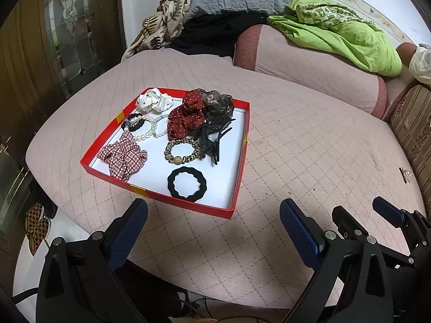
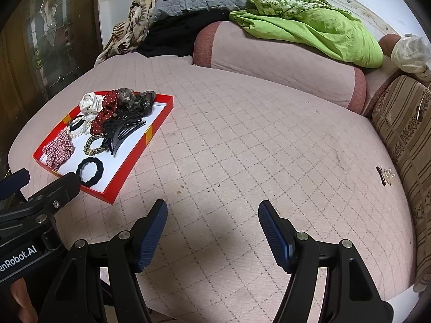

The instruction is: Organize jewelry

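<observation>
Scrunchies, pearl beads and black claw clips fill the shallow red cardboard tray (image 1: 237, 161); one small gold-trimmed hair clip (image 2: 385, 175) remains on the quilted pink mattress (image 2: 242, 148). Left gripper (image 1: 212, 231) and right gripper (image 2: 212, 231) are both spread, empty.

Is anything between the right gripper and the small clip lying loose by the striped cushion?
Nothing visible. The right gripper is open over bare bedcover, and only cover lies between it and the clip. The tray sits off to the other side.
</observation>
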The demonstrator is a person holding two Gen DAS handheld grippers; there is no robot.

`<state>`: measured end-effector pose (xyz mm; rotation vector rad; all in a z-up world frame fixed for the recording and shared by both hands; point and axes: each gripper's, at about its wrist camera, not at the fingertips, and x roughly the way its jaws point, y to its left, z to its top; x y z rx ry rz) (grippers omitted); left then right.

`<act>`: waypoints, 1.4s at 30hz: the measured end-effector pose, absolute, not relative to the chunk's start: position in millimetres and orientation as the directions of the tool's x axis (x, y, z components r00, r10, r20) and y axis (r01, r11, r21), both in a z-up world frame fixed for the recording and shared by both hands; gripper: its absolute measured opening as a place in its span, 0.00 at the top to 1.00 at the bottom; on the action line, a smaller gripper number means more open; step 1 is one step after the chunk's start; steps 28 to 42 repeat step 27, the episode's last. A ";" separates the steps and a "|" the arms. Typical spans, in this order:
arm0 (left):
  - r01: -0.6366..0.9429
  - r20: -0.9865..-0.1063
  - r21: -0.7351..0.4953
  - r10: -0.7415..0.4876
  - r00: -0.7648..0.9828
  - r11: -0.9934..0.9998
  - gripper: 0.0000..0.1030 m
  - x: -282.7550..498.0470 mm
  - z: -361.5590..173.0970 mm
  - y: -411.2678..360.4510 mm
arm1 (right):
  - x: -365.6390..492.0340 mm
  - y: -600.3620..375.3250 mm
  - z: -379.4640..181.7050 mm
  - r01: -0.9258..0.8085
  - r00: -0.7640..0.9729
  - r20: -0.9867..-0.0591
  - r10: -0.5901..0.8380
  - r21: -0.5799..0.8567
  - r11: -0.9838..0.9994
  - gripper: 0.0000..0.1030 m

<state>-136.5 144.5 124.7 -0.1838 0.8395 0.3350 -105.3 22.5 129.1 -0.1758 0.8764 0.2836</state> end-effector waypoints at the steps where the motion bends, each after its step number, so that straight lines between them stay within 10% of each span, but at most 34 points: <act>1: -0.363 -0.754 -0.028 0.219 0.619 0.931 0.05 -136.5 124.9 144.7 | -105.1 22.9 129.1 -0.317 0.606 -0.776 0.173 -0.036 0.948 0.28; 42: -0.376 -0.734 0.016 0.266 0.625 0.926 0.05 -130.9 140.9 137.6 | -104.9 17.0 131.5 -0.336 0.607 -0.766 0.211 -0.008 0.942 0.28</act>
